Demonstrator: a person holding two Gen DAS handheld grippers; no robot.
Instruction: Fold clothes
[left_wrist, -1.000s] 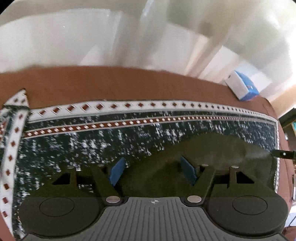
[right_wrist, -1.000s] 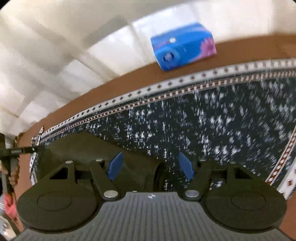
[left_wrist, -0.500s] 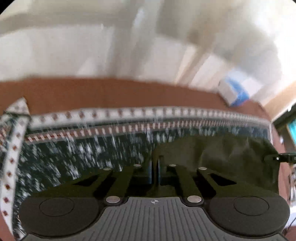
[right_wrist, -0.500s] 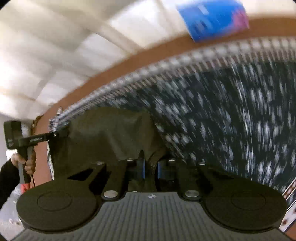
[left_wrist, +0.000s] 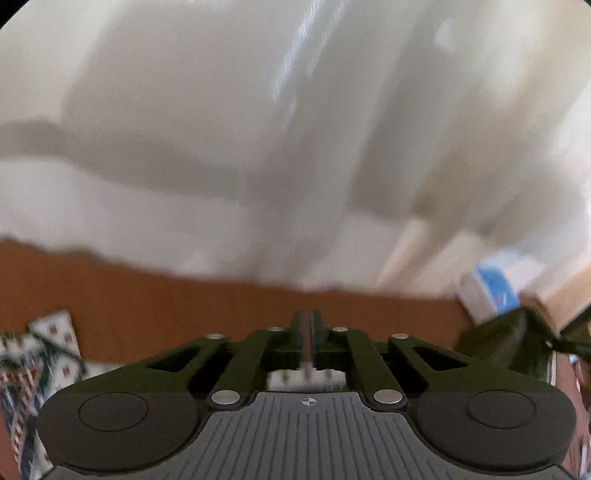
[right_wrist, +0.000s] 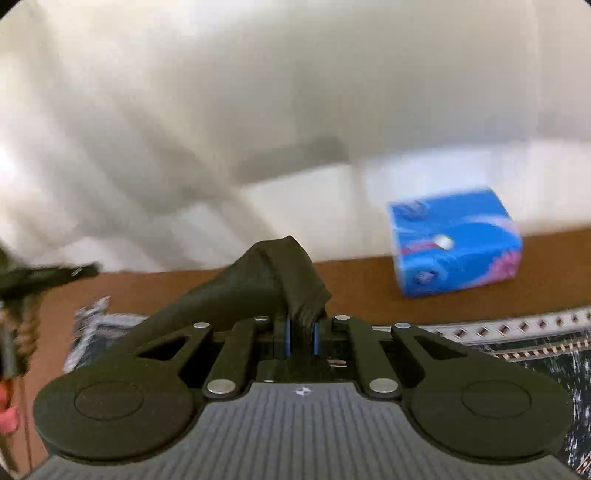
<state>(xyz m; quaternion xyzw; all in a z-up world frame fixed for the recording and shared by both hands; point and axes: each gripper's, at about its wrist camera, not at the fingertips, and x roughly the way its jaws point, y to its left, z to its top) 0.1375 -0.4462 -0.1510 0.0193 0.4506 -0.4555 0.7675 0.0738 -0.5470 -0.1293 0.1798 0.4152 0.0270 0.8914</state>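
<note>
A dark olive garment (right_wrist: 266, 284) is lifted off the patterned cloth. My right gripper (right_wrist: 300, 334) is shut on a bunched edge of it, which sticks up between the blue pads. My left gripper (left_wrist: 307, 334) is shut, its fingers pressed together; the fabric between them is hidden, but a stretch of the same garment (left_wrist: 498, 343) hangs at the right of the left wrist view. Both views are blurred.
A dark patterned cloth with a white diamond border (right_wrist: 535, 343) covers the brown table (left_wrist: 166, 306); its corner shows at lower left (left_wrist: 40, 362). A blue tissue box (right_wrist: 454, 243) stands at the table's back edge. White curtains hang behind.
Both grippers went from open to shut on the garment, then rose and tilted up, lifting it off the cloth.
</note>
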